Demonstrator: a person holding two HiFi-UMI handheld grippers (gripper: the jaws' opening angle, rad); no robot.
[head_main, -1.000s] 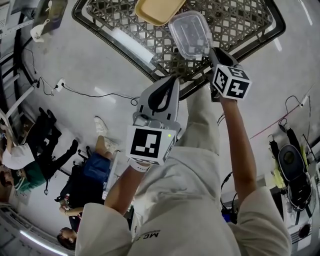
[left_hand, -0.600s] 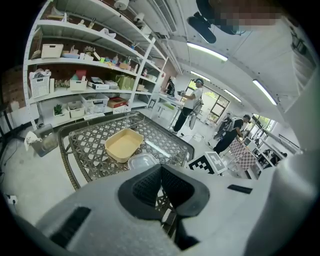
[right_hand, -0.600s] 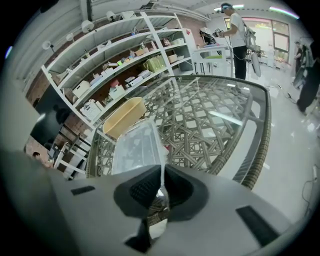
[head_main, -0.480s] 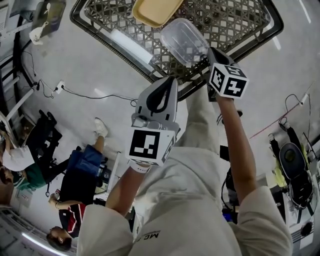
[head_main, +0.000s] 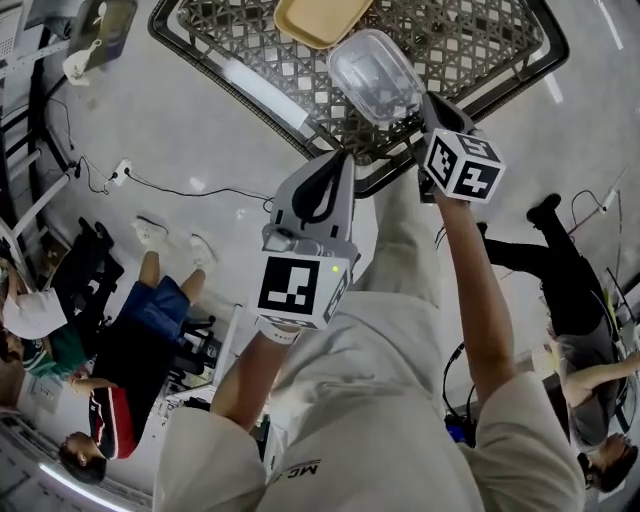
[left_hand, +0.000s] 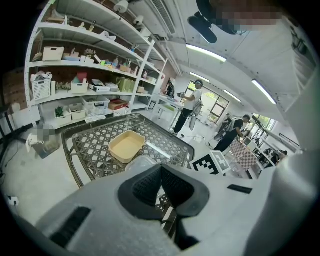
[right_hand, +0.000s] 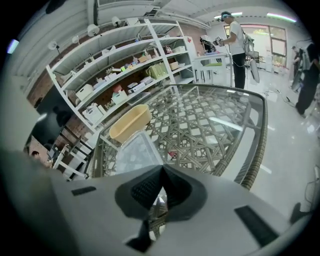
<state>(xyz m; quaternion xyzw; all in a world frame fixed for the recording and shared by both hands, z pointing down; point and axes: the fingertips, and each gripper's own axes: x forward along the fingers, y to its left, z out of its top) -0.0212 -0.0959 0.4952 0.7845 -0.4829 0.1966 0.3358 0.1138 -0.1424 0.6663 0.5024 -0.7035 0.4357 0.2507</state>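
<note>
Jaws of my right gripper (head_main: 422, 103) pinch the near rim of the clear container (head_main: 375, 75), with the yellow tray (head_main: 318, 15) just beyond it. On my left gripper (head_main: 346, 157) the jaws are pressed together, empty.

New bystander (head_main: 560, 270) — right of right gripper (head_main: 424, 108)

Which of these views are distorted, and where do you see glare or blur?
Head view: sharp, with a white lamp streak glaring on the glass table. Left gripper view: strong fisheye, the shelves bend, corners black, a mosaic patch at top. Right gripper view: same fisheye, glare streaks on the table, and the clear container looks hazy.
</note>
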